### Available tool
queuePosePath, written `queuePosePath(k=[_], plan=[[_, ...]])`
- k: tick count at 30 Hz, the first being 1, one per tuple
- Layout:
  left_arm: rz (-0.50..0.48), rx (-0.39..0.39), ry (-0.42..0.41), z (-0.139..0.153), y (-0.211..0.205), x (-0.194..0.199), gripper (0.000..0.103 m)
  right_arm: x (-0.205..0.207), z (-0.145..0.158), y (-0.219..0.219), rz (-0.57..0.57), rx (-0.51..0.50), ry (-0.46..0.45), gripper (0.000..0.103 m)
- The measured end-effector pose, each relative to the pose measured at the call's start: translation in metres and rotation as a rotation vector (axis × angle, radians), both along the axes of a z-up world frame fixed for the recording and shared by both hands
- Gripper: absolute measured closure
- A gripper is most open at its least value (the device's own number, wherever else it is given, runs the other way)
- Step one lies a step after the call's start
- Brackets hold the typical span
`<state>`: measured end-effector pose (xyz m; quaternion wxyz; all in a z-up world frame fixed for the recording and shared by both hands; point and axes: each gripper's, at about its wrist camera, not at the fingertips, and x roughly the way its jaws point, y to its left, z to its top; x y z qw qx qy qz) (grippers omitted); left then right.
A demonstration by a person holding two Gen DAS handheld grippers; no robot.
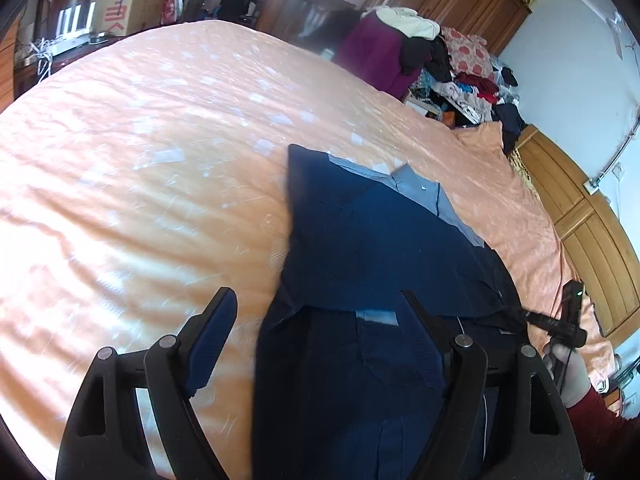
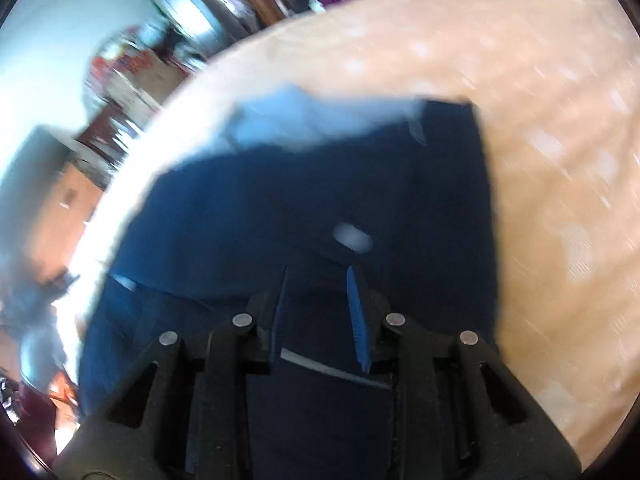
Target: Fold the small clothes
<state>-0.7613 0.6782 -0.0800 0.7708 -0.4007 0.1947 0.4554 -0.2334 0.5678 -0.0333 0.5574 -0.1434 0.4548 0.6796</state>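
Left gripper (image 1: 316,320): black frame, blue-padded fingers (image 1: 214,340) spread wide apart, nothing between them; poised above the near end of the garment, one finger over bare bedspread, the other over dark cloth; contact with the fabric cannot be told.

Right gripper (image 2: 318,276): same make, fingers (image 2: 358,320) standing a narrow gap apart; dark cloth fills the view beneath and between them, but whether they pinch it cannot be told, the right wrist view being blurred; in the left wrist view this tool (image 1: 560,320) shows at the garment's right edge, held by a hand (image 1: 570,372) in a dark red sleeve (image 1: 600,428).

Navy shirt (image 1: 372,248): lying on the bed, partly folded, one panel laid over the body so that a straight edge crosses it; pale blue collar (image 1: 420,188) with a small white button at the far end; a pale blue tab (image 1: 376,316) at the fold line; in the right wrist view the same garment (image 2: 300,200) spans the middle, collar (image 2: 288,116) at the top.

Bedspread (image 1: 140,180): peach-orange with pale patches, wrinkled, covering the whole bed.

Surroundings: heap of mixed clothes (image 1: 460,76) beyond the far bed corner; wooden wardrobe (image 1: 460,0) behind it; cardboard boxes (image 1: 120,8) at far left.
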Motion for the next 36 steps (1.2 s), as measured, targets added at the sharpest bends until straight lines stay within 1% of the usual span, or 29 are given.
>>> queuePosePath(k=[2, 3, 4, 5, 6, 8, 9, 10, 12, 13, 16, 17, 18, 20, 23, 25, 28, 30, 34, 36], plan=[[0.005, -0.008, -0.009, -0.002, -0.007, -0.005, 0.020, -0.024, 0.004, 0.016, 0.069, 0.036, 0.019, 0.066], [0.009, -0.015, -0.015, -0.004, -0.012, -0.007, 0.020, -0.038, -0.001, 0.027, 0.110, 0.035, 0.022, 0.064], [0.013, -0.020, -0.017, -0.005, -0.016, -0.009, 0.020, -0.051, -0.010, 0.035, 0.141, 0.016, 0.024, 0.058], [0.016, -0.029, -0.019, -0.007, -0.020, -0.011, 0.020, -0.061, -0.024, 0.042, 0.169, -0.031, 0.020, 0.054], [0.018, -0.037, -0.022, -0.008, -0.023, -0.012, 0.020, -0.069, -0.040, 0.047, 0.193, -0.092, 0.006, 0.054], [0.026, -0.046, -0.012, -0.008, -0.032, -0.015, 0.020, -0.075, -0.035, 0.039, 0.193, -0.078, -0.026, 0.053], [0.029, -0.045, -0.009, -0.007, -0.037, -0.018, 0.020, -0.075, -0.027, 0.032, 0.198, -0.106, -0.013, 0.053], [0.031, -0.044, -0.008, -0.004, -0.043, -0.022, 0.020, -0.074, -0.017, 0.022, 0.196, -0.104, -0.003, 0.052], [0.021, -0.038, -0.010, 0.003, -0.054, -0.030, 0.019, -0.068, 0.008, -0.011, 0.206, -0.066, 0.016, 0.051], [0.014, -0.035, -0.010, 0.006, -0.059, -0.032, 0.018, -0.064, 0.019, -0.026, 0.200, -0.055, 0.015, 0.048], [-0.040, -0.044, -0.057, 0.014, -0.078, -0.044, 0.018, -0.038, 0.043, -0.090, 0.132, -0.042, 0.046, 0.041], [-0.058, -0.045, -0.074, 0.015, -0.087, -0.047, 0.018, -0.026, 0.047, -0.118, 0.085, -0.050, 0.041, 0.038], [-0.076, -0.050, -0.090, 0.014, -0.097, -0.052, 0.018, -0.018, 0.048, -0.137, 0.054, -0.058, 0.030, 0.036], [-0.096, -0.067, -0.116, 0.009, -0.112, -0.059, 0.018, -0.002, 0.048, -0.182, -0.009, -0.086, 0.029, 0.035], [-0.123, -0.106, -0.130, -0.003, -0.139, -0.071, 0.018, 0.013, 0.041, -0.232, -0.073, -0.129, 0.051, 0.035], [-0.148, -0.140, -0.145, -0.015, -0.159, -0.076, 0.018, 0.016, 0.035, -0.252, -0.091, -0.161, 0.060, 0.035], [-0.188, -0.191, -0.152, -0.033, -0.180, -0.075, 0.020, 0.015, 0.020, -0.271, -0.088, -0.221, 0.046, 0.035], [-0.221, -0.213, -0.133, -0.042, -0.192, -0.068, 0.023, 0.011, 0.015, -0.282, -0.066, -0.242, 0.037, 0.035], [-0.255, -0.222, -0.141, -0.048, -0.202, -0.062, 0.031, -0.008, 0.000, -0.289, 0.008, -0.296, -0.004, 0.035], [-0.258, -0.229, -0.143, -0.049, -0.203, -0.060, 0.031, -0.018, -0.008, -0.290, 0.039, -0.322, -0.045, 0.035]])
